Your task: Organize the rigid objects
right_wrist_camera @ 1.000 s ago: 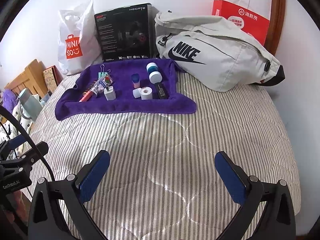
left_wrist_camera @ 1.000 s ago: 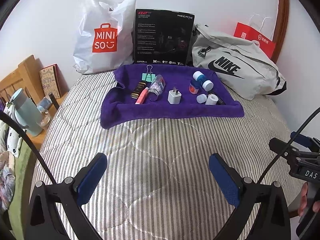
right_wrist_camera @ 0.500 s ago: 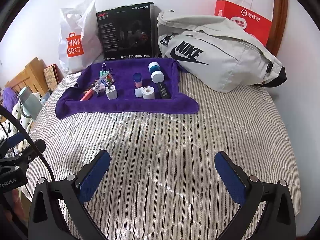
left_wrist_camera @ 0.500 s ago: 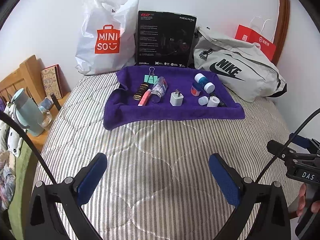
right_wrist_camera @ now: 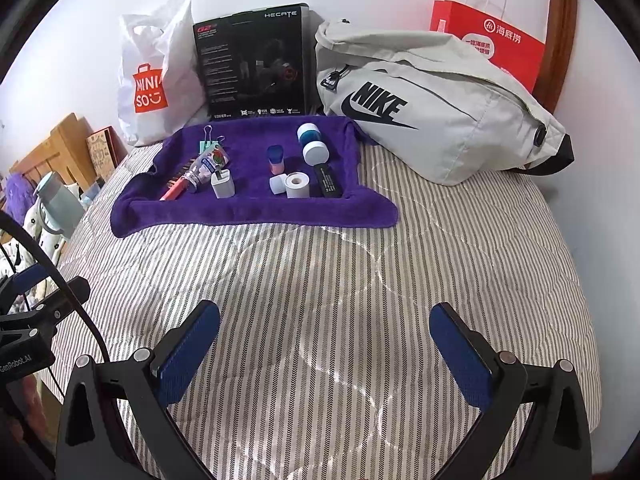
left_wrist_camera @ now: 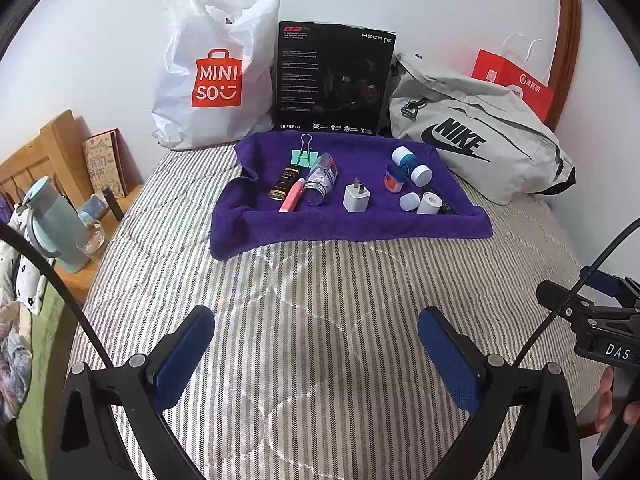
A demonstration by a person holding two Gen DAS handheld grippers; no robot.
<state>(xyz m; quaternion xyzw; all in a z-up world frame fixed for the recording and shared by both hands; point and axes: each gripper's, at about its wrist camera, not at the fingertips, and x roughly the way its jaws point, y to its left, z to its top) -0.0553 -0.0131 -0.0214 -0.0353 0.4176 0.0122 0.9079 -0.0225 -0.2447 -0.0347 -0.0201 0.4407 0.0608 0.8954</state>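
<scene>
On the purple towel (left_wrist_camera: 348, 222) at the far end of the bed (left_wrist_camera: 320, 320) lie ten small hard things in two loose clusters. To the left: one binder clip (left_wrist_camera: 305, 155), one dark tube (left_wrist_camera: 285, 182), one pink pen (left_wrist_camera: 292, 197) and one clear bottle (left_wrist_camera: 321, 178). In the middle stands one white charger plug (left_wrist_camera: 356, 198). To the right: one blue-and-white bottle (left_wrist_camera: 411, 165), one small pink jar (left_wrist_camera: 393, 179), one white cap (left_wrist_camera: 409, 201), one tape roll (left_wrist_camera: 429, 203) and one black stick (right_wrist_camera: 328, 182), which the right wrist view shows best.

Both tongs are released and carry nothing — the left gripper (left_wrist_camera: 316, 354) and the right gripper (right_wrist_camera: 325, 354) hover over bare striped quilt, well short of the towel. That fits either a sorting about to start or one just finished; which, I cannot tell
</scene>
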